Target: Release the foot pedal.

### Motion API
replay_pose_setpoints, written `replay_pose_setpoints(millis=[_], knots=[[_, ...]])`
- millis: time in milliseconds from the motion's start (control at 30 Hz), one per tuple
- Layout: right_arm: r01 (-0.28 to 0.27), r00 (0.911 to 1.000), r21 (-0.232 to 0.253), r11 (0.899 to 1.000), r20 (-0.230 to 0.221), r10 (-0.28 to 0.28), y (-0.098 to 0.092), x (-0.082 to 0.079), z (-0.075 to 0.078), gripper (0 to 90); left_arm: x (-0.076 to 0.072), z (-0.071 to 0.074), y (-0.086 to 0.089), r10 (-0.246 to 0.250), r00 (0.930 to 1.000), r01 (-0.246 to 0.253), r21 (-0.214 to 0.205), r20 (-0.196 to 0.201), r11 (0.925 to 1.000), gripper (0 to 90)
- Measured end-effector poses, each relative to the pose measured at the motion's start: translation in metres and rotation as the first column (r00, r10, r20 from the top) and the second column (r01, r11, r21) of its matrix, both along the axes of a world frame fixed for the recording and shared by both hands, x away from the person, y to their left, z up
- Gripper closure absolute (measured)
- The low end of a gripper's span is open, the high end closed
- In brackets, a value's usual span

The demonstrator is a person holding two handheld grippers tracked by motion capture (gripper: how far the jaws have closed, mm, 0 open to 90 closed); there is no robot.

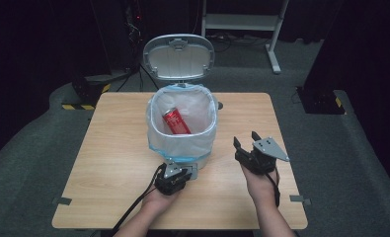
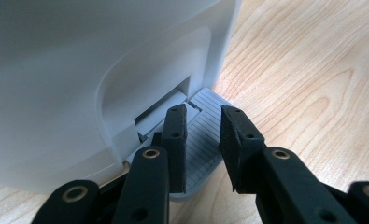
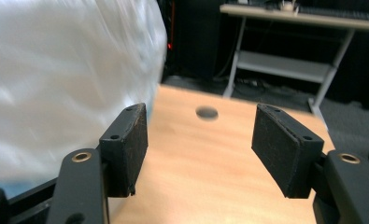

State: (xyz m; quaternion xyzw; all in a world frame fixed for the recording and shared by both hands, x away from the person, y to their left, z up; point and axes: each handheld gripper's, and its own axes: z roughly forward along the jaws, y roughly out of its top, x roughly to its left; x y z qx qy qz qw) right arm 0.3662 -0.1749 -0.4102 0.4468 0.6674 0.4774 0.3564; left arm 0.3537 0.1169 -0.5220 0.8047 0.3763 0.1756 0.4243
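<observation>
Risk, lid: the left gripper [image 1: 175, 174] is pressing the grey ribbed pedal [image 2: 205, 140] at the near foot of the bin [image 1: 181, 129]; if it is slipping off the smooth edge, the raised lid [image 1: 178, 57] is likely dropping shut.
Risk, tipping: the bin is looking light; too hard a push on the pedal could be rocking it toward the far side of the desk [image 1: 108, 163].
Risk, liner: the right gripper [image 1: 247, 140] is hanging just right of the bin; a swing left could be snagging the plastic bag [image 1: 202, 138].
Left fingers [image 2: 175, 140]: standing narrow, lying on the pedal, gripping nothing.
Right fingers [image 3: 126, 144]: standing apart over bare desk, holding nothing.
Bin: sitting mid-desk, white body, bag folded over its rim.
Contents: a red can [image 1: 175, 121] lying tilted inside.
</observation>
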Motion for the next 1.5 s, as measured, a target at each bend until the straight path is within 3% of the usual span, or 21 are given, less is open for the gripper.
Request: replay_pose_setpoints(millis=[200, 300, 500, 667, 800, 900, 1000, 1100, 1200, 1333, 1433, 1500], knots=[[0.024, 0.9937, -0.023, 0.999, -0.109, -0.026, -0.017, -0.002, -0.041, 35.9, -0.001, 0.000, 0.001, 0.006, 1.0000, -0.006, 0.005, 0.004, 1.0000, 71.6], [0.029, 0.9874, -0.035, 0.999, -0.154, -0.034, -0.024, -0.003, -0.057, 35.9, -0.001, 0.000, 0.003, 0.015, 0.9999, -0.015, -0.023, -0.007, 0.9996, 71.5], [0.036, 0.9748, -0.046, 0.998, -0.219, -0.045, -0.036, -0.002, -0.079, 36.0, -0.002, 0.001, 0.008, 0.032, 0.9995, -0.032, -0.067, -0.001, 0.9973, 69.3], [0.033, 0.9585, -0.065, 0.997, -0.281, -0.050, -0.042, 0.002, -0.089, 36.8, -0.010, 0.003, 0.014, 0.021, 0.9987, -0.015, -0.128, 0.047, 0.9917, 63.0], [0.038, 0.9479, -0.083, 0.996, -0.312, -0.062, -0.048, 0.002, -0.094, 38.8, -0.019, 0.006, 0.036, 0.058, 0.9968, -0.048, -0.172, 0.055, 0.9839, 58.3], [0.041, 0.9358, -0.084, 0.996, -0.346, -0.067, -0.051, 0.003, -0.098, 38.4, -0.023, 0.006, 0.062, 0.096, 0.9945, -0.088, -0.165, 0.042, 0.9824, 53.7], [0.035, 0.9219, -0.089, 0.995, -0.382, -0.066, -0.053, 0.004, -0.102, 37.1, -0.026, 0.006, 0.095, 0.156, 0.9870, -0.150, -0.121, 0.038, 0.9812, 48.9], [0.029, 0.9142, -0.094, 0.995, -0.400, -0.064, -0.053, 0.004, -0.107, 35.7, -0.029, 0.010, 0.127, 0.212, 0.9758, -0.211, -0.018, 0.055, 0.9773, 46.1], [0.018, 0.9021, -0.116, 0.993, -0.426, -0.066, -0.050, 0.005, -0.113, 32.9, -0.029, 0.012, 0.161, 0.276, 0.9601, -0.277, 0.009, 0.046, 0.9610, 41.9], [0.006, 0.9067, -0.135, 0.991, -0.417, -0.062, -0.045, 0.004, -0.113, 33.6, -0.023, 0.009, 0.196, 0.343, 0.9395, -0.342, 0.072, 0.002, 0.9370, 37.1], [0.017, 0.9046, -0.130, 0.991, -0.420, -0.071, -0.044, 0.004, -0.113, 32.7, -0.020, -0.002, 0.209, 0.363, 0.9311, -0.357, 0.100, -0.039, 0.9285, 34.4], [0.025, 0.9039, -0.129, 0.991, -0.421, -0.077, -0.043, 0.004, -0.113, 32.4, -0.021, -0.005, 0.213, 0.376, 0.9252, -0.371, 0.080, -0.055, 0.9252, 34.9]])
